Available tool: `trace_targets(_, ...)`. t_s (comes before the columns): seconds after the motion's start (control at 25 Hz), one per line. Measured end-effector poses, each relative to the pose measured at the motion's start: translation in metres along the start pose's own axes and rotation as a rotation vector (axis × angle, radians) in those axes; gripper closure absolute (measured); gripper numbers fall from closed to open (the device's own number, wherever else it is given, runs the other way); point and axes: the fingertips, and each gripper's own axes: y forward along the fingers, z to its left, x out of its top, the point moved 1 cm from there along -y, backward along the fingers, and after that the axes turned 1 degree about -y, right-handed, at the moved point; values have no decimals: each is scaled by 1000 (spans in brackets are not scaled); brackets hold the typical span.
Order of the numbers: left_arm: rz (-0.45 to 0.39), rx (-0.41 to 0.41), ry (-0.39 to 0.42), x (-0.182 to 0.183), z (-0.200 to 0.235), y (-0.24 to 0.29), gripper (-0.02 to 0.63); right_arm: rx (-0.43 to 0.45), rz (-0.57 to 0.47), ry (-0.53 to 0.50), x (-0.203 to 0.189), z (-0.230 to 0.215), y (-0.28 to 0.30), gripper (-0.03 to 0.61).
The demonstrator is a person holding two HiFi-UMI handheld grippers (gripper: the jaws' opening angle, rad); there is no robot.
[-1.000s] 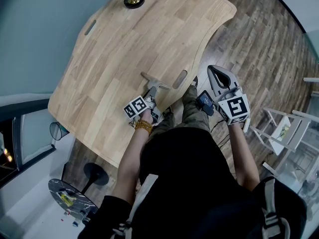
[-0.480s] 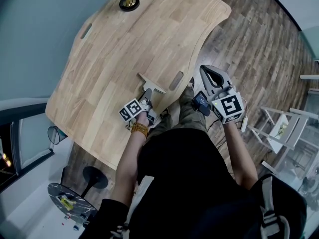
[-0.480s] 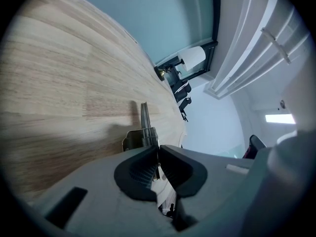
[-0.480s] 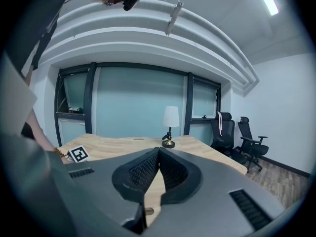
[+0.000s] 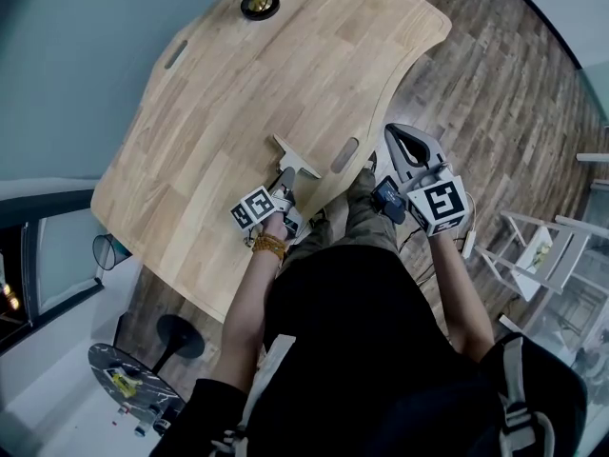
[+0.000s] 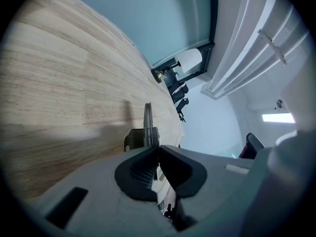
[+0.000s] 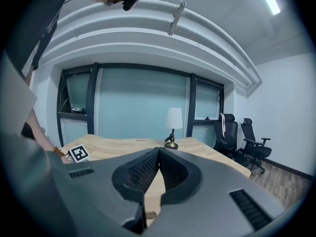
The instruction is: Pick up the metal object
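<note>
The metal object (image 5: 296, 163) is a small T-shaped piece with a flat crossbar, lying on the light wooden table (image 5: 266, 84) near its front edge. My left gripper (image 5: 285, 183) reaches over that edge and its jaws are closing tight on the stem. In the left gripper view the metal object (image 6: 147, 127) sticks out just past the left gripper (image 6: 158, 147), whose tips are pinched together. My right gripper (image 5: 411, 147) hangs to the right of the table over the wood floor. In its own view the right gripper (image 7: 159, 150) is shut with nothing in it.
A table lamp (image 5: 258, 0) with a brass base stands at the table's far end. There is a cable slot (image 5: 344, 153) just right of the metal object and another slot (image 5: 174, 52) at the far left. Office chairs (image 7: 252, 142) stand to the right and a white rack (image 5: 542, 246) is on the floor.
The head view sways a little. The left gripper stays on the metal object's stem at the table's front edge, and the right gripper holds its place beside the table.
</note>
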Motion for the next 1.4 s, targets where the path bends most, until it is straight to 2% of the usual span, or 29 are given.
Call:
trace_targets(0.64,-70,-113,13,24,-48,-11,588,-9,-54,-13,17,4,4,575)
trace_targets(1.4,-199,-352,54,76,-164,-26,588,12,-74,-19,27,14,-2,575)
